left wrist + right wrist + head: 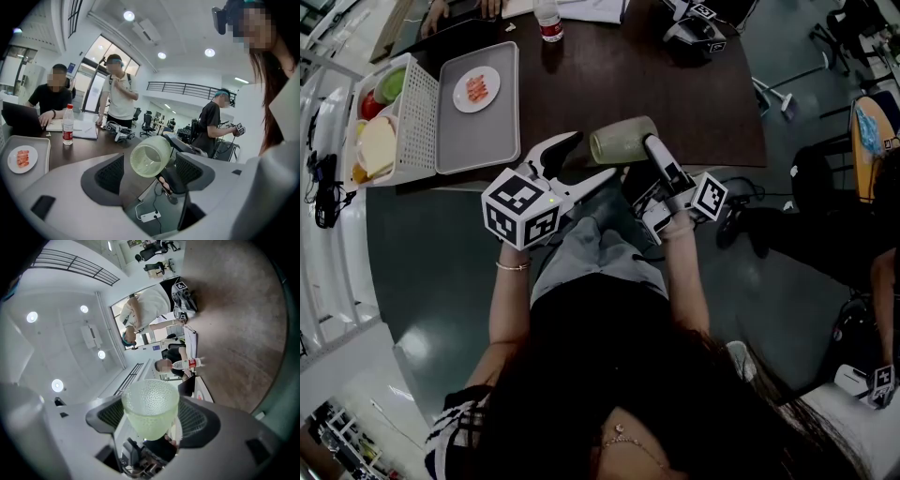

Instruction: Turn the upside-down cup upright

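The cup point(622, 141) is pale green, translucent, dimpled — lying sideways.

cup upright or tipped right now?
Tipped: the cup lies sideways, clamped in the right claw, its open mouth facing the left claw, whose jaws stand apart.

A dark brown table point(675, 84) stands on a glossy grey-green floor point(422, 281). White walls point(187, 77) meet a ceiling with round lights point(129, 15) (all lit). Beyond are tall glazed doors point(93, 70), an upper railing point(187, 88) and office chairs point(148, 123).
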A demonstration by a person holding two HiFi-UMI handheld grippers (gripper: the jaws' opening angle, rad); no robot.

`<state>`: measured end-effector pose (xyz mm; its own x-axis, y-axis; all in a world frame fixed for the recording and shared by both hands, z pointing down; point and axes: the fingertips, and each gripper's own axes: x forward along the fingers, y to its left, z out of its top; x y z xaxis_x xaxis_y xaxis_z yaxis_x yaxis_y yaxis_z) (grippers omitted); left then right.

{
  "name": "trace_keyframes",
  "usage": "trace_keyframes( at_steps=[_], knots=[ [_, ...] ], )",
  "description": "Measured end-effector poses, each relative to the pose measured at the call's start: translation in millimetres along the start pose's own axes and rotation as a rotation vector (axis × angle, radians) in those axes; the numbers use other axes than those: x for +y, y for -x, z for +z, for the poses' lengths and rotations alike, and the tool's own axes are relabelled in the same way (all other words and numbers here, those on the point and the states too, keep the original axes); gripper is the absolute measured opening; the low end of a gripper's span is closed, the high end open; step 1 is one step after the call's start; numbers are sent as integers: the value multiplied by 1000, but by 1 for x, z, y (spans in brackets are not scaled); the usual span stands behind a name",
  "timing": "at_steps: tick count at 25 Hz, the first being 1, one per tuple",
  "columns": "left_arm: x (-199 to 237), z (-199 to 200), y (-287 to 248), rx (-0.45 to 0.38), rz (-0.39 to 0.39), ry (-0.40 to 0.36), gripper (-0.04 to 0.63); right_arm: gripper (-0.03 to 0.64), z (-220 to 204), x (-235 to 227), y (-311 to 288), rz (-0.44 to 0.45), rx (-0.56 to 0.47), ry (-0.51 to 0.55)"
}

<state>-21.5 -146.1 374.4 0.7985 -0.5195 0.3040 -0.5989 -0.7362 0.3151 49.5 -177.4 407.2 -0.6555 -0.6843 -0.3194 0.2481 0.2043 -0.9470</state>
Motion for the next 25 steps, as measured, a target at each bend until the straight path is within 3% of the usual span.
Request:
trace_keyframes(
  at_steps=[23,25],
  knots=[
    [-14,4,-8,7,-63,-50,331,354,-10,11,0,53,50,-16],
    [-13,5,-7,-4,-59,-47,290,354,-10,12,0,59,47,-21]
  ],
)
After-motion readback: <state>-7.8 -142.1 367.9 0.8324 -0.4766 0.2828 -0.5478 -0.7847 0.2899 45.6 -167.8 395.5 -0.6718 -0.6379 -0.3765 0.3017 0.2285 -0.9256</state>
